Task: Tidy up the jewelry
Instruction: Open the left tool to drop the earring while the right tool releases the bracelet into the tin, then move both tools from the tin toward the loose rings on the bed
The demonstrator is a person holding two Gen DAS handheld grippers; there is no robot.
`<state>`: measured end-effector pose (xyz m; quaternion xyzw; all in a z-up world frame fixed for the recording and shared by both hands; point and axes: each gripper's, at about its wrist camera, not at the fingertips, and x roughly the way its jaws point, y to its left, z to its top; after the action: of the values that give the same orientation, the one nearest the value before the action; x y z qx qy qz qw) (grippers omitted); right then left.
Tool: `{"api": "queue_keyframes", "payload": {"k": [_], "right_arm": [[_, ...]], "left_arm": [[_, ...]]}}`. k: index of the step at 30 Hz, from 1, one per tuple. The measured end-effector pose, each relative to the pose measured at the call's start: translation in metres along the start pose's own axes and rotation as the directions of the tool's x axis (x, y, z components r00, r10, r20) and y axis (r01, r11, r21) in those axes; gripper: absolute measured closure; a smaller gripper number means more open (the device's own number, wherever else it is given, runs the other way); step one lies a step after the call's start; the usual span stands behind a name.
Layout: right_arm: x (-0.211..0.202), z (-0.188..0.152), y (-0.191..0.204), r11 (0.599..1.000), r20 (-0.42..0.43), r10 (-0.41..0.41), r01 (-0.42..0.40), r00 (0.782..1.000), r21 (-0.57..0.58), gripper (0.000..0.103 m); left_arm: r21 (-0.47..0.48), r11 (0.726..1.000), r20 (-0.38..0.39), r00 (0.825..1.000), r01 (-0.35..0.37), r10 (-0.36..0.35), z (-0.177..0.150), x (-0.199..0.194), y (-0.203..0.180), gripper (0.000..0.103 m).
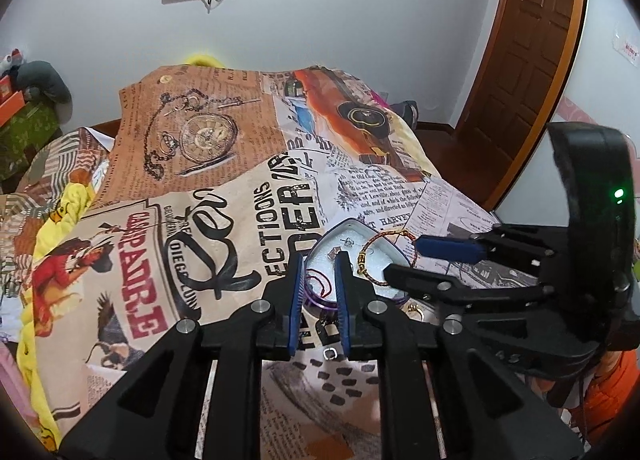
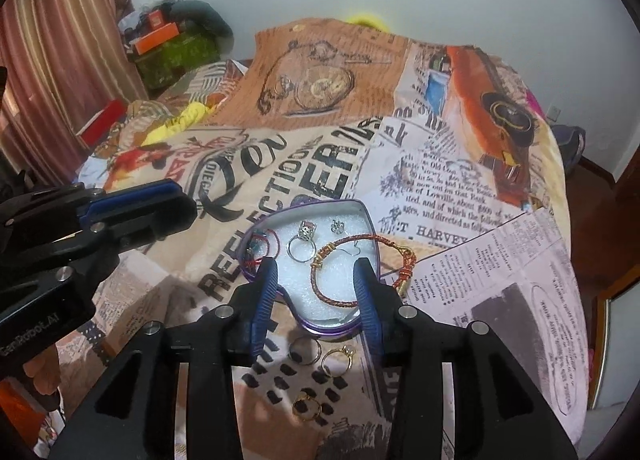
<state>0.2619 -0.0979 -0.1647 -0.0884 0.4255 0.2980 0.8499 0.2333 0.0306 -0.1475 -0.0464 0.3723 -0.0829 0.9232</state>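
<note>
One heart-shaped tin (image 2: 362, 216) with a purple rim and white foam lining sits on a newspaper-print bedspread (image 2: 500, 260). Inside it lie one silver ring (image 2: 301, 246) with a large setting, one small silver earring (image 2: 337, 225), one thin red string bracelet (image 2: 262, 246) at the left edge, and one braided red-and-gold bracelet (image 2: 340, 268) that drapes over the right rim onto the cloth. Nearer than the tin, three loose rings rest on the bedspread — a plain silver band (image 2: 304, 350), a gold ring (image 2: 337, 356) just to its right, and another gold ring (image 2: 307, 406) nearer still.

The right gripper (image 2: 318, 264) hovers over the tin's near half with its fingers apart, the braided bracelet lying between them. The left gripper (image 1: 318, 258) is also parted, though more narrowly — its tips sit over the tin's left side above the red string bracelet, gripping nothing. In the left wrist view a small silver piece (image 1: 331, 354) lies on the cloth between that gripper's fingers, near their base.
</note>
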Motion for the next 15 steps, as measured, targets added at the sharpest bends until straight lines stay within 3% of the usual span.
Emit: {"api": "queue_keyframes", "payload": {"k": [8, 15], "right_arm": [[-0.026, -0.002, 0.004, 0.999, 0.051, -0.035, 0.035, 0.998, -0.009, 0.067], [-0.042, -0.01, -0.001, 0.998, 0.075, -0.059, 0.059, 0.995, 0.008, 0.067]], "left_arm": [[0.007, 1.0, 0.003, 1.0, -0.021, 0.021, -0.007, -0.014, -0.001, 0.071], [0.001, 0.999, -0.024, 0.999, -0.032, 0.032, -0.018, -0.013, 0.0, 0.069]]}}
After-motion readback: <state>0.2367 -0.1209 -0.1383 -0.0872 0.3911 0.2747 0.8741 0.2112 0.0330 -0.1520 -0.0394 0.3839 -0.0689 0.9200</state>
